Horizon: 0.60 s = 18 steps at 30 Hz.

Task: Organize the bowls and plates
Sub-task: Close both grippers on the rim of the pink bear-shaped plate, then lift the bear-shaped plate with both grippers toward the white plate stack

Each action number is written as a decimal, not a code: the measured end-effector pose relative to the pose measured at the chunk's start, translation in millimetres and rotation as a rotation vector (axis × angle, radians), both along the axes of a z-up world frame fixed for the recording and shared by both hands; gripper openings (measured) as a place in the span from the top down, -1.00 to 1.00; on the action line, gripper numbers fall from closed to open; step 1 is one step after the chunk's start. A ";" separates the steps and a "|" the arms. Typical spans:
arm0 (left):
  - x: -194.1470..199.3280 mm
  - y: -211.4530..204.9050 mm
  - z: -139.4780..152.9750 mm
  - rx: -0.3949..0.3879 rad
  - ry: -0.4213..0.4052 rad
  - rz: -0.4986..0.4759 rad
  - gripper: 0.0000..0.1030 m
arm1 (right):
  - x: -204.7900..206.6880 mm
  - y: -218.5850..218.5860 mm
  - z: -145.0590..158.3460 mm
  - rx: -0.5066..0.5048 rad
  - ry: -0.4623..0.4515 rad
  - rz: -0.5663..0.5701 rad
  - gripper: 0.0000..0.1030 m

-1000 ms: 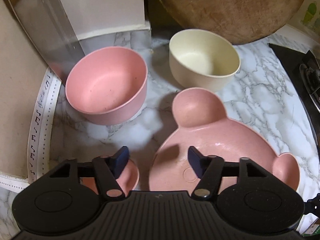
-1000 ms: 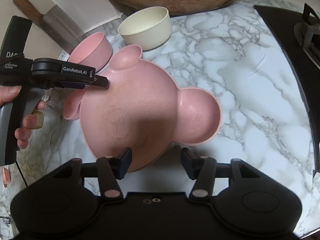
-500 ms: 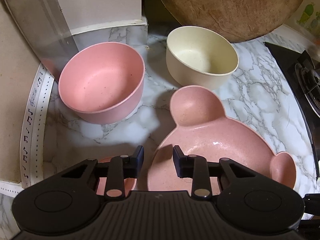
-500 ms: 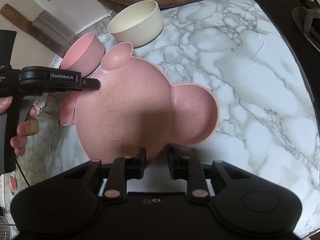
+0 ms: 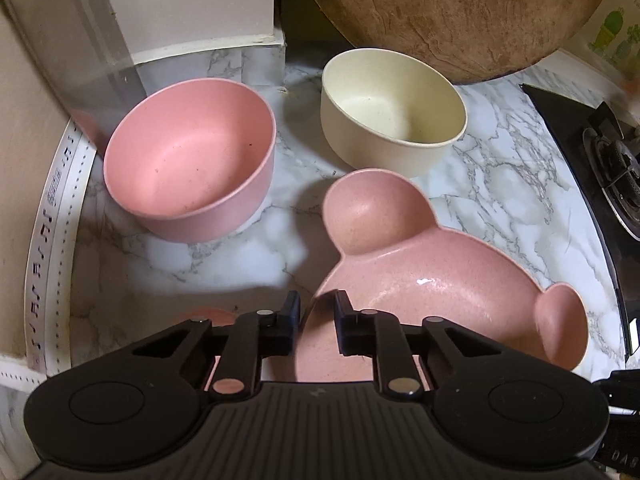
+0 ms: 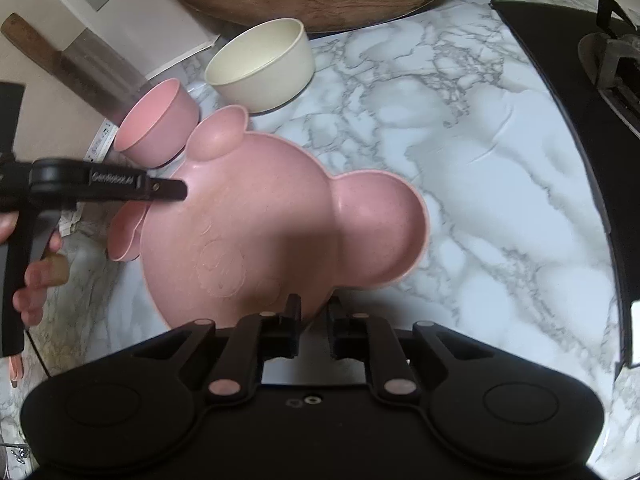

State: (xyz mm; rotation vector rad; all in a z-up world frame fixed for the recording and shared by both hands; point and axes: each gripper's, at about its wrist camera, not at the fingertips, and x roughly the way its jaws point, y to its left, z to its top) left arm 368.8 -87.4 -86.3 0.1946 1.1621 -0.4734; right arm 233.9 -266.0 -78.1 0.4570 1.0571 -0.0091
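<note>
While both sets of jaws were closing, each had the rim of the pink bear-shaped plate (image 6: 280,240) between its pads. The left gripper (image 5: 316,316) straddled the plate's edge beside one ear compartment, and the right gripper (image 6: 313,320) pinched the near rim (the pads looked nearly together, the rim thin between them). The plate lay on the marble counter (image 6: 480,200), close to a pink bowl (image 5: 192,160) and a cream bowl (image 5: 392,120). A cleaver (image 6: 80,72) leaned at the left.
</note>
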 end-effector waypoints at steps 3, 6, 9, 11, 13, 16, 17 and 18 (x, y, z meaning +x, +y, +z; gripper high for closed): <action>-4.4 0.2 1.0 0.000 -0.005 0.002 0.72 | -0.1 -3.6 0.5 -0.014 0.000 0.004 0.76; -11.0 0.8 2.4 0.000 -0.009 0.000 0.73 | -1.8 -6.0 2.4 -0.036 -0.010 0.014 0.77; -17.5 7.4 6.5 -0.017 -0.005 0.008 0.73 | -5.4 -7.7 5.9 -0.038 -0.021 0.035 0.77; -24.1 12.0 10.0 -0.025 -0.007 0.018 0.73 | -7.9 -7.2 9.2 -0.044 -0.029 0.056 0.77; -33.8 16.6 14.9 -0.026 -0.018 0.025 0.73 | -11.0 -5.2 13.5 -0.047 -0.044 0.082 0.77; -48.4 26.4 25.7 -0.029 -0.038 0.038 0.73 | -16.1 -0.1 20.6 -0.044 -0.060 0.116 0.77; -53.9 31.0 30.3 -0.031 -0.045 0.044 0.73 | -17.9 2.5 23.4 -0.037 -0.066 0.129 0.77; -58.8 35.4 34.6 -0.030 -0.052 0.049 0.73 | -19.6 5.4 26.0 -0.034 -0.070 0.141 0.77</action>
